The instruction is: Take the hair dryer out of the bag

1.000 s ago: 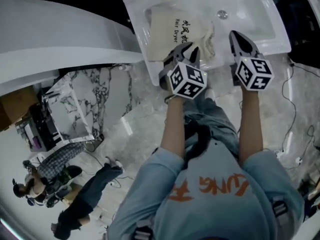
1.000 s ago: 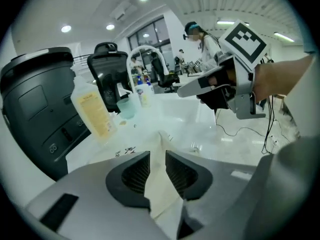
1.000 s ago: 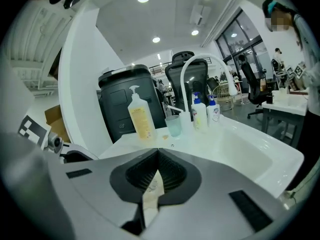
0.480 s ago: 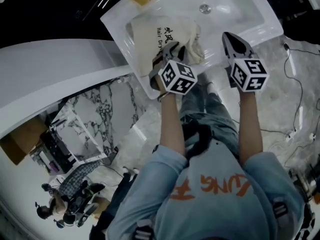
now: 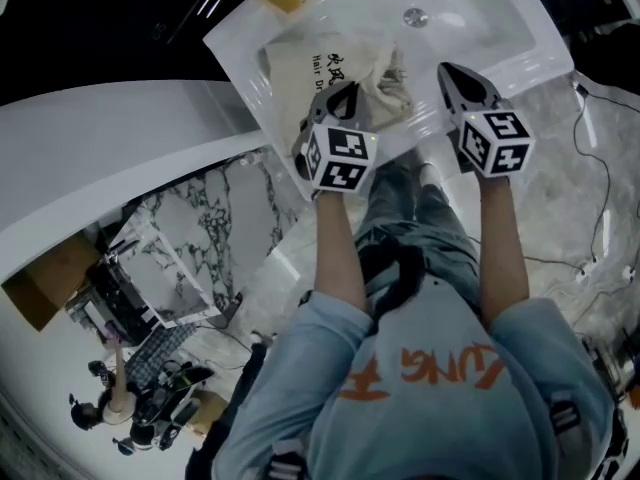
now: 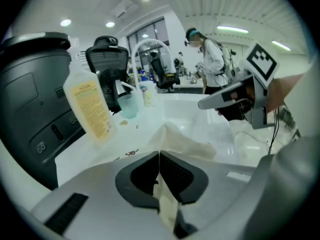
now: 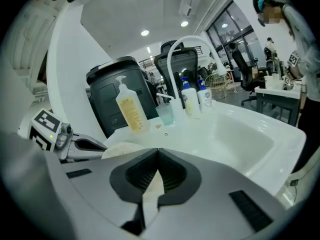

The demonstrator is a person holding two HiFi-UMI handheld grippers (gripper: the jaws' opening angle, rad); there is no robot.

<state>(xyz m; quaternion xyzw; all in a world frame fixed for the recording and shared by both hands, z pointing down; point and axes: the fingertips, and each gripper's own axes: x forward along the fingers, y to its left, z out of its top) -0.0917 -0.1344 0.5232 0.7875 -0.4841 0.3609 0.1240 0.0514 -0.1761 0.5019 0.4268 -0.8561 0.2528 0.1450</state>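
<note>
A cream cloth bag [image 5: 310,63] with black print lies on the white counter left of the basin; its rumpled mouth faces the basin. No hair dryer shows; the cloth hides what is inside. My left gripper [image 5: 345,93] rests on the bag's near edge, its jaws closing, and its own view shows them pinched together on a fold of the bag [image 6: 185,141]. My right gripper [image 5: 455,73] is shut over the basin's near rim, right of the bag's mouth. A pale strip shows under its closed jaws [image 7: 158,159]; I cannot tell what it is.
The white sink [image 5: 530,38] has a drain [image 5: 415,15] and a curved faucet [image 7: 192,41]. A yellow-labelled pump bottle [image 7: 131,111], a cup [image 7: 166,115] and small bottles stand behind it. A black bin [image 7: 115,94] is at the far left. People stand farther off.
My left gripper slid forward onto the bag and its open jaws came together on the cloth. My right gripper sank a little toward the rim and stayed shut.
</note>
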